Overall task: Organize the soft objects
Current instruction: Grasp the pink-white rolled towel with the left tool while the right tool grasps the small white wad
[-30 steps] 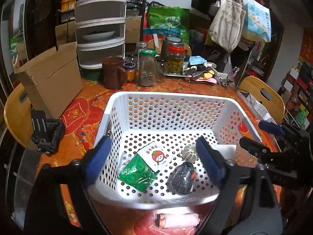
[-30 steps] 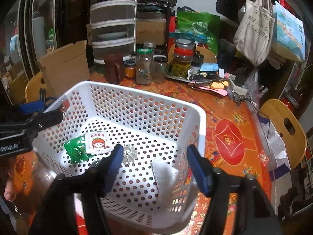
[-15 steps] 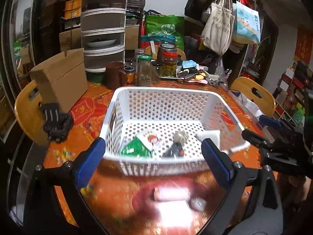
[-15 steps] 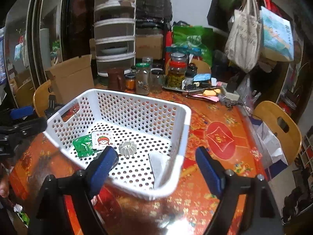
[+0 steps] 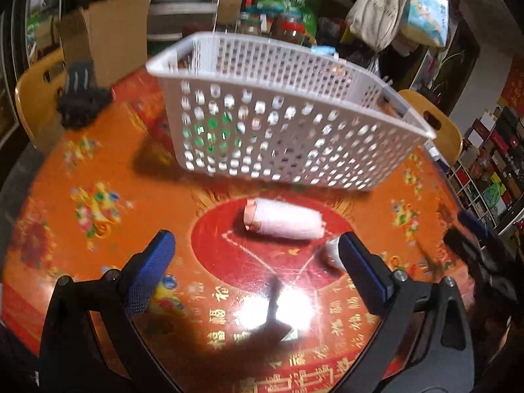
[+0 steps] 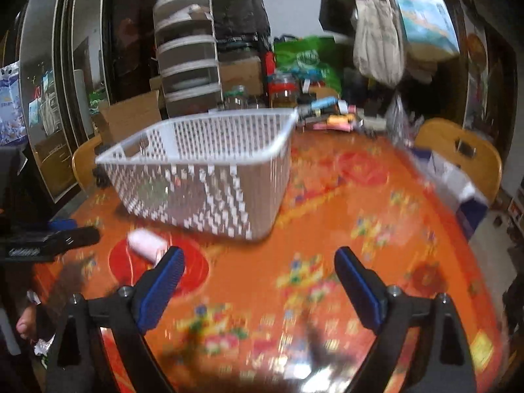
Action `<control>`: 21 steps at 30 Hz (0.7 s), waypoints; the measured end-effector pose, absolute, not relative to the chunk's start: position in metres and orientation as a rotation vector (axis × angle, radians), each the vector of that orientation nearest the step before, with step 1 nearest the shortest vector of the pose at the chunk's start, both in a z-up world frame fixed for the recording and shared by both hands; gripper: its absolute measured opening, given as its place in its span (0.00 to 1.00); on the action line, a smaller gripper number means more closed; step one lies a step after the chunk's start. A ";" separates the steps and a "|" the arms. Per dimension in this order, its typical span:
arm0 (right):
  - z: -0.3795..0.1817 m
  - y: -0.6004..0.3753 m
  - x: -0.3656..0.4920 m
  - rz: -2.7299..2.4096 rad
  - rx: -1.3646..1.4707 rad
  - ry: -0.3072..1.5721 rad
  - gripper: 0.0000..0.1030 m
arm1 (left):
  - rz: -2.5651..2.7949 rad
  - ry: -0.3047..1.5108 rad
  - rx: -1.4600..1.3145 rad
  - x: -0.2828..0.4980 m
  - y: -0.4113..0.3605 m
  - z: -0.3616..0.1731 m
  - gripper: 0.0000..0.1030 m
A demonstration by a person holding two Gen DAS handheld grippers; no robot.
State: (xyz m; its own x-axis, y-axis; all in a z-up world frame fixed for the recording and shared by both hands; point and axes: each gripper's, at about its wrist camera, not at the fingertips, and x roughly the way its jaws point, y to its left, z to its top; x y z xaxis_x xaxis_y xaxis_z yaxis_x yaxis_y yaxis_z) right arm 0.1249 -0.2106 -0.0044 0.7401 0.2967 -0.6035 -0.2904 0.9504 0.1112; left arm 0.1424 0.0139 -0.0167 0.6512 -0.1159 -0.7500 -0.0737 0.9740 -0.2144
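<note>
A white perforated basket (image 5: 278, 124) stands on the orange table; a green packet (image 5: 213, 131) shows through its holes. It also shows in the right wrist view (image 6: 203, 170). A pale pink rolled cloth (image 5: 283, 219) lies on the red circle in front of the basket, and shows in the right wrist view (image 6: 145, 244). A small whitish object (image 5: 329, 252) lies by the right finger. My left gripper (image 5: 258, 271) is open and empty, just short of the roll. My right gripper (image 6: 257, 285) is open and empty over bare table, right of the roll.
A dark fuzzy item (image 5: 82, 108) lies at the table's left edge by a wooden chair (image 5: 36, 104). Jars (image 6: 281, 88) and clutter stand behind the basket, with a cardboard box (image 5: 111, 42) at left. Another chair (image 6: 458, 150) stands at right.
Both grippers have pulled back and dropped low from over the basket. The basket's side wall now faces me, and the pink roll has come into view between my left fingers.
</note>
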 end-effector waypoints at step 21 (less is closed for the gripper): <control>-0.036 -0.202 0.106 0.381 0.068 0.709 0.90 | -0.032 0.996 -0.240 0.210 -0.004 -0.061 0.96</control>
State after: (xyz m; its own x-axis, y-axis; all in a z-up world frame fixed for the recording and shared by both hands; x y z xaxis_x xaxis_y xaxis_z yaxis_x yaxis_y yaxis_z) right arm 0.1057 -0.2023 -0.0358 0.6929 0.3641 -0.6223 -0.3185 0.9289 0.1889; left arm 0.2096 -0.0036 -0.0611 0.5456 -0.1358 -0.8270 -0.0827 0.9732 -0.2144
